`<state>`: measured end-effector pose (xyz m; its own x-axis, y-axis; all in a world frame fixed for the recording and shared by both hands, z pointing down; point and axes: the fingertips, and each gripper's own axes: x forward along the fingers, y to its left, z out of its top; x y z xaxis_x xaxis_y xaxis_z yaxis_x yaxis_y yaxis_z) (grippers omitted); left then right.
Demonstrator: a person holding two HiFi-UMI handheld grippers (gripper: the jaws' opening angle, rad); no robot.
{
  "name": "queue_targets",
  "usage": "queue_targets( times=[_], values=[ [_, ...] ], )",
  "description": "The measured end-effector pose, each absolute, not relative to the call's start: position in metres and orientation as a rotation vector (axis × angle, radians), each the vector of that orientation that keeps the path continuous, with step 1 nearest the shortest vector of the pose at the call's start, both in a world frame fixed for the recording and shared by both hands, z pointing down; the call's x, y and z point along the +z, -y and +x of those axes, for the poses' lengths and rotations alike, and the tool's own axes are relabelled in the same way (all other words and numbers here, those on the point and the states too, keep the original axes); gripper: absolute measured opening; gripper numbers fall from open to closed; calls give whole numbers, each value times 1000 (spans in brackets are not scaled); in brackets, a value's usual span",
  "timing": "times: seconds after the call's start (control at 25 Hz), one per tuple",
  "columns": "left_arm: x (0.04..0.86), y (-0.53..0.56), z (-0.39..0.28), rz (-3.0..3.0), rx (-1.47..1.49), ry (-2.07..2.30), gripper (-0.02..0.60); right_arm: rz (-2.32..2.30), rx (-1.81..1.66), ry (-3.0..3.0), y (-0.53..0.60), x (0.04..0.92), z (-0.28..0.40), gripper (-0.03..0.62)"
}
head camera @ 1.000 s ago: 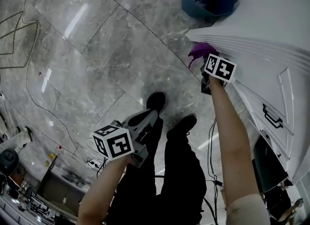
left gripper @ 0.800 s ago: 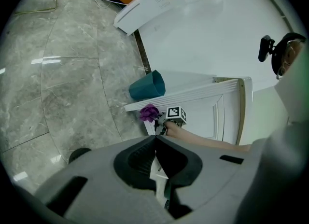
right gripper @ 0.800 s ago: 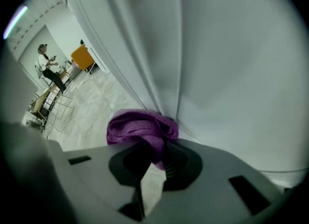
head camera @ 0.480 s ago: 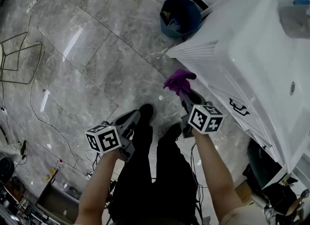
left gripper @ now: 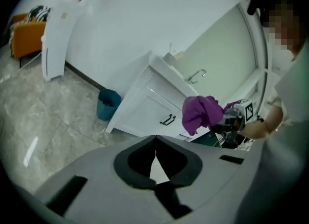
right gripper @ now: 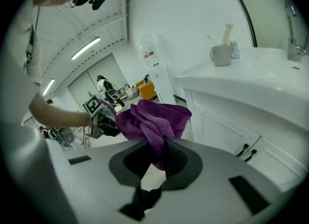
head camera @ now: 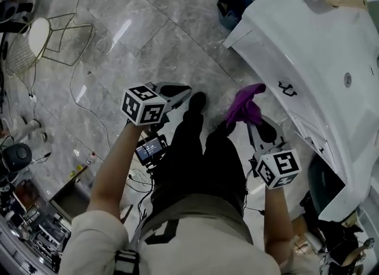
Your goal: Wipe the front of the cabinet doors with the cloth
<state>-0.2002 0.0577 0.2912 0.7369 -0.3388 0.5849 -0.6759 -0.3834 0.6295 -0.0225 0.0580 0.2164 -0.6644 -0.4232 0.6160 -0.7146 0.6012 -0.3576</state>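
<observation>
Status: right hand-held gripper (right gripper: 161,154) is clenched on the purple cloth (right gripper: 152,121). Only 1 corner is pinched; the rest bunches above the jaws in a loose wad. The left hand-held gripper (left gripper: 155,143) is clenched too, tips meeting with nothing between them, and is held out over the floor (head camera: 118,42) away from the work.

The cloth is in the air in front of the person, near the white cabinet doors (left gripper: 147,112) but not touching them. My read: no wiping contact at this instant, so the step is getting cloth onto the door face.

How I'd do it well:
- Present the wad to the panel, not the jaw tips. The jaw ends sit just under the bunch, so angle the gripper so fabric leads and hard plastic doesn't scrape the finish.
- Press lightly. A 1-corner grip will probably let the cloth fold back or slip if dragged hard.
- Use long overlapping strokes, top edge down. The doors have framed panels, so work the grooves too.
- The black handles (right gripper: 246,151) stick out. Go round them, since loose fabric could snag.
- The left gripper has no job here. Hold it clear of the blue bin (head camera: 233,6) and the cabinet corner.
- 2 handles show in the right gripper view, so there are at least 2 fronts to cover. The lower cabinet is hidden in the head view, so I can't tell how far it runs.
</observation>
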Motion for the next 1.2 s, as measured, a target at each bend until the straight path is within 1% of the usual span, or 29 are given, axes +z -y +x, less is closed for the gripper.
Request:
queue_targets(
  times=[0.16,0.32,0.64,1.04,1.2],
  values=[
    [247,-80,-188,2100,531,755,20,952,824,2383,-84,168,0,41],
    [205,-103,-171,2120,451,769,20,990,822,2415,-108,130,23,43],
    [153,-143,-136,2169,362,758,20,1058,820,2477,-146,80,56,43],
    [104,-173,-118,2233,305,876,20,849,626,2606,-178,25,55,43],
    [100,-193,-116,2225,300,873,20,847,717,2621,-194,23,55,43]
  ],
)
